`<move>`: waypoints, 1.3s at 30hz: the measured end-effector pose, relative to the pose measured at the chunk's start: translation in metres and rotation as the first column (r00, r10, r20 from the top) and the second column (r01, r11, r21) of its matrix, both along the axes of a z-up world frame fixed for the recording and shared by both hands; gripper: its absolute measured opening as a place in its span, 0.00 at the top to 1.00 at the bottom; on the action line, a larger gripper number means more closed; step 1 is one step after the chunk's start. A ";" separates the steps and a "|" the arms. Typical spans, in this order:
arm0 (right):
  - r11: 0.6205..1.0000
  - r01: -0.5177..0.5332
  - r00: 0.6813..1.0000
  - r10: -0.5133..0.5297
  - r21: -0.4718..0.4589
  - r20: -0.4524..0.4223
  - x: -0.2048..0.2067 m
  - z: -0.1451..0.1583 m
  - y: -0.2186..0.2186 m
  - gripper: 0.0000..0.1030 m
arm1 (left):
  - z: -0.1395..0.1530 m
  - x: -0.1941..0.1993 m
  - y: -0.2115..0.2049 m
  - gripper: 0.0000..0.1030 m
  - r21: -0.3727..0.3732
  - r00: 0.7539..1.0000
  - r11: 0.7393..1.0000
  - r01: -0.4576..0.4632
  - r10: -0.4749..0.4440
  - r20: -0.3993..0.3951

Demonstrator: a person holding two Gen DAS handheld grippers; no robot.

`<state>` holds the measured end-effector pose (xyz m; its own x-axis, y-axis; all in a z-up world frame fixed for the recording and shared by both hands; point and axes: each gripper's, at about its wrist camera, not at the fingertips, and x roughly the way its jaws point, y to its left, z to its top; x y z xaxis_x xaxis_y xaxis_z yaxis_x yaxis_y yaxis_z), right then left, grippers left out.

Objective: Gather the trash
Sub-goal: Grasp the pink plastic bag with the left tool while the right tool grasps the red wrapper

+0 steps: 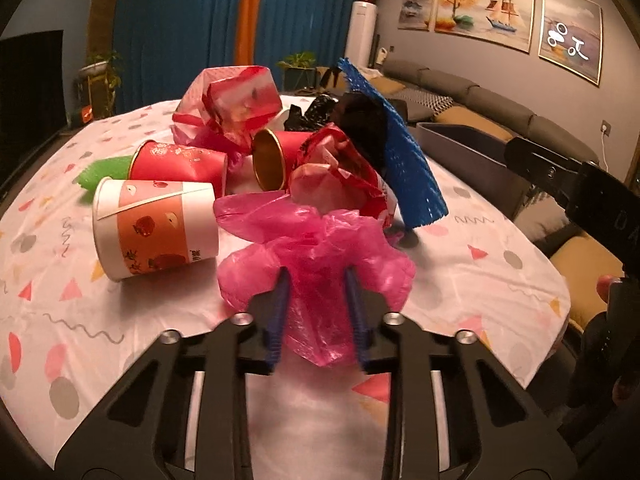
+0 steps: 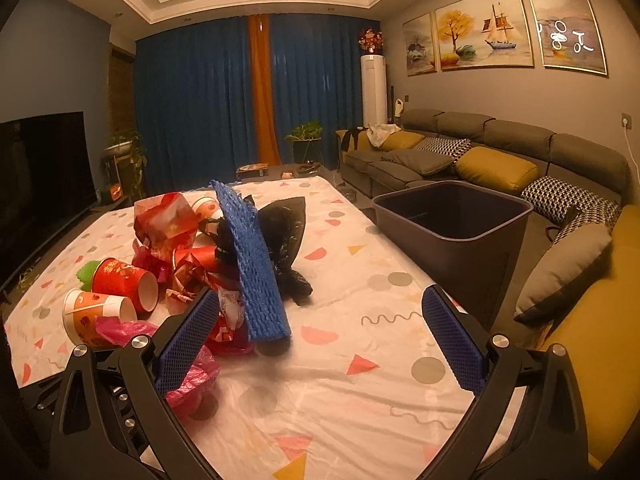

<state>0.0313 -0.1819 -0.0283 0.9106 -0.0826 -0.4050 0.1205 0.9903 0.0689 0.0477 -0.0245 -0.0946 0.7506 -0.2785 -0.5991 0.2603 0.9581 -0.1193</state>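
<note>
A crumpled pink plastic bag point(image 1: 316, 240) lies at the near side of a trash heap on the patterned tablecloth point(image 2: 340, 384). My left gripper point(image 1: 317, 276) is shut on it, its blue pads pinching the film from both sides. Behind the bag lie a white-and-orange paper cup point(image 1: 156, 228), a red cup point(image 1: 180, 164), a gold-lined cup point(image 1: 276, 160), red wrappers point(image 1: 236, 100), a black bag point(image 1: 360, 128) and a blue foam net point(image 1: 404, 156). My right gripper point(image 2: 320, 294) is open above the cloth, just right of the foam net point(image 2: 256, 272), holding nothing.
A dark plastic bin point(image 2: 452, 216) stands past the table's right edge, in front of a grey sofa point(image 2: 500, 148) with yellow cushions. A green foam piece point(image 1: 96, 172) lies left of the cups. A television point(image 2: 44, 168) stands at the left.
</note>
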 end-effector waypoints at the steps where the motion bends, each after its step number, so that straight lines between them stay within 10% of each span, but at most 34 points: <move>1: 1.000 -0.006 1.000 0.006 0.002 -0.005 0.002 -0.001 0.000 0.05 | 0.000 0.000 0.000 0.85 -0.002 1.000 1.000 0.009 -0.009 -0.001; 5: 1.000 -0.027 0.999 0.027 0.002 -0.018 0.006 -0.005 0.004 0.05 | 0.000 0.000 -0.001 1.00 -0.005 1.000 1.000 0.026 -0.026 0.016; 21: 0.980 -0.198 0.980 0.199 0.028 -0.017 0.018 -0.005 0.038 0.31 | 0.064 -0.026 0.060 1.00 -0.130 0.983 0.989 -0.072 0.092 0.161; 34: 0.968 -0.247 0.954 0.252 0.055 -0.159 0.084 -0.023 0.071 0.41 | 0.074 -0.025 0.095 1.00 -0.184 0.968 0.975 -0.121 0.157 0.197; 39: 0.955 -0.292 0.924 0.295 0.050 -0.241 0.095 -0.038 0.086 0.61 | 0.070 -0.019 0.100 1.00 -0.193 0.970 0.973 -0.130 0.165 0.178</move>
<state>0.1258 -0.0962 -0.0661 0.7664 0.1801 -0.6165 -0.1606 0.9831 0.0876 0.0284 0.0751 -0.0249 0.8871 -0.2451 -0.3912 0.1521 0.9553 -0.2535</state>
